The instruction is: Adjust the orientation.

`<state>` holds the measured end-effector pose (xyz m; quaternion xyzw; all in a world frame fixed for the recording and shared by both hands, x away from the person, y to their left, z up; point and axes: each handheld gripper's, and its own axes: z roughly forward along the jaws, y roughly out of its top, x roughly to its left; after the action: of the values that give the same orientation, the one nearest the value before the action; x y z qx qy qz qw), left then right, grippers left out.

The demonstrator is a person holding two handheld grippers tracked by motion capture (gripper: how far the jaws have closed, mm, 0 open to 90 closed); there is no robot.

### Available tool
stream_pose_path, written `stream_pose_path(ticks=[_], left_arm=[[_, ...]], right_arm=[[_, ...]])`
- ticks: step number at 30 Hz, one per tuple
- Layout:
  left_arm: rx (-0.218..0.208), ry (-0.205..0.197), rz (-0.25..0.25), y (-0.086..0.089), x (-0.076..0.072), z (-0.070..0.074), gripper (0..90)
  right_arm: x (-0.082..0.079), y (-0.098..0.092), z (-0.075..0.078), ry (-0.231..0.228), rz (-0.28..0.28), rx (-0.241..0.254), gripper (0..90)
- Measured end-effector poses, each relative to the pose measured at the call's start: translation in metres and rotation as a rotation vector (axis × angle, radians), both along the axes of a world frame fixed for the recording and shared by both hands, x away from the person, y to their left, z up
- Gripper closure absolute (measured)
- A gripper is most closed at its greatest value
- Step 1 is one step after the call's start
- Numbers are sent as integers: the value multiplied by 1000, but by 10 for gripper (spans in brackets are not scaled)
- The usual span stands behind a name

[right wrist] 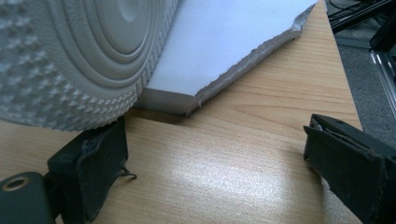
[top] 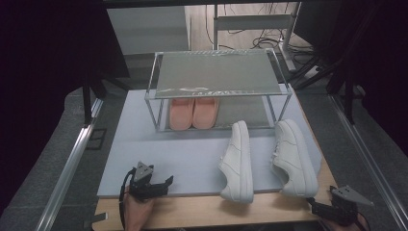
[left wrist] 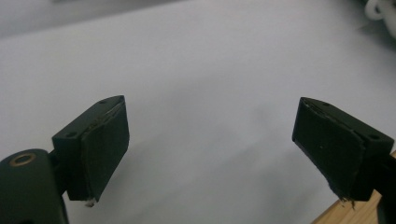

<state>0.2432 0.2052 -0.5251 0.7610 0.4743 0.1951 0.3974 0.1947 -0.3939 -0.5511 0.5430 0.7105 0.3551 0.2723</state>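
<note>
Left gripper (top: 166, 183) stood wide open, nothing between jaws, low over near edge of pale mat (top: 192, 154). Right gripper (right wrist: 215, 182) likewise gaped empty, at near right corner of wooden table (right wrist: 261, 154), left jaw tucked just under sole of right white sneaker (top: 293, 156). Left white sneaker (top: 236, 161) lay tilted on side on mat, heel overhanging mat edge. Pink slippers (top: 193, 113) sat side by side inside clear rack (top: 216, 72) at far end.

There were two white sneakers (top: 238, 161) on the grey mat (top: 159, 154), two pink slippers (top: 193, 113) under one glass rack (top: 216, 72), and two grippers (top: 146, 185) at the table's near edge.
</note>
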Motion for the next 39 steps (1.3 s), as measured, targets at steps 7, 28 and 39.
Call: stream_pose_path(ticks=[7,28,39], left_arm=[[52,-4,22,8,-8,-12,107],[53,-23,34,9,-8,-14,106],[52,-23,37,8,-7,-14,106]], right_arm=[[1,0,1,11,2,-3,59],[-5,-3,20,89,32,-2,9],[-7,-12,38,105,-22,55,489]])
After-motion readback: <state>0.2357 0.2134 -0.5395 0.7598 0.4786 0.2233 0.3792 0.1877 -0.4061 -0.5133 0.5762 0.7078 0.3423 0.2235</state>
